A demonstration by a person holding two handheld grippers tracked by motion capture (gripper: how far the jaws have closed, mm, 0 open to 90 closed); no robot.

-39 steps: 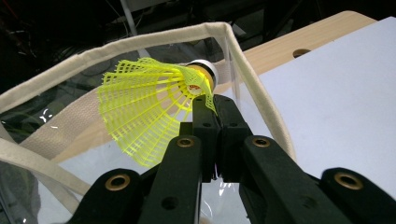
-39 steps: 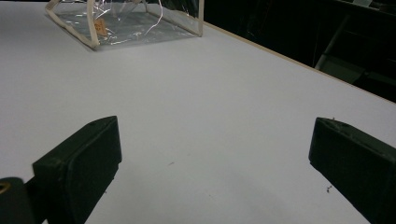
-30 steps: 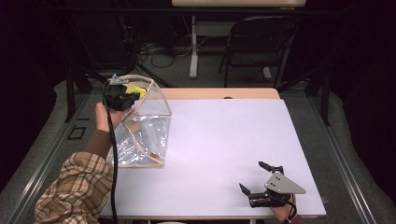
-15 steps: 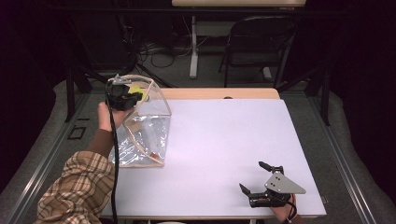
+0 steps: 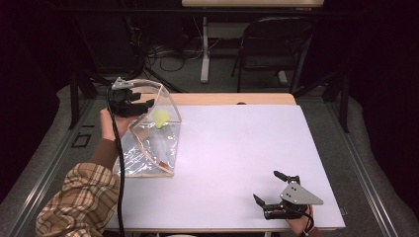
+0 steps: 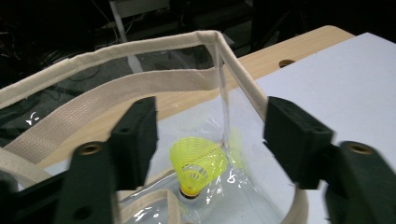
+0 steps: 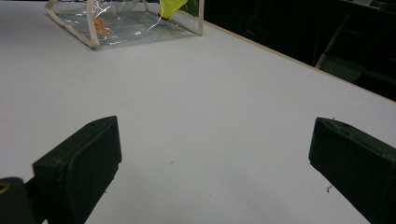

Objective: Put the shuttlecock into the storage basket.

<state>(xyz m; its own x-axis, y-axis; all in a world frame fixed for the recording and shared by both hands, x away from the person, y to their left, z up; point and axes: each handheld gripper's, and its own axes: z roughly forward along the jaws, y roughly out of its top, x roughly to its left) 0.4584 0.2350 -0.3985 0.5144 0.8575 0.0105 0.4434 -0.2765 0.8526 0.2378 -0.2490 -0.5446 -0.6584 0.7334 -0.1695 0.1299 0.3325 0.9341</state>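
The white tabletop [image 5: 237,163] carries a clear plastic tote bag [image 5: 150,143] with cream webbing trim, standing at its left side with the mouth open upward. The left gripper [image 5: 129,101] hangs over the bag's open top at the far rim; its fingers [image 6: 135,135] have just been opening and now stand spread, pinching nothing. A yellow shuttlecock [image 6: 198,163] is inside the bag, below and between those fingers, cork end down near the bag's far corner seam. The right gripper [image 5: 276,197] rests at the near right edge of the tabletop, well apart from the bag, its fingers [image 7: 79,163] spread wide over bare surface.
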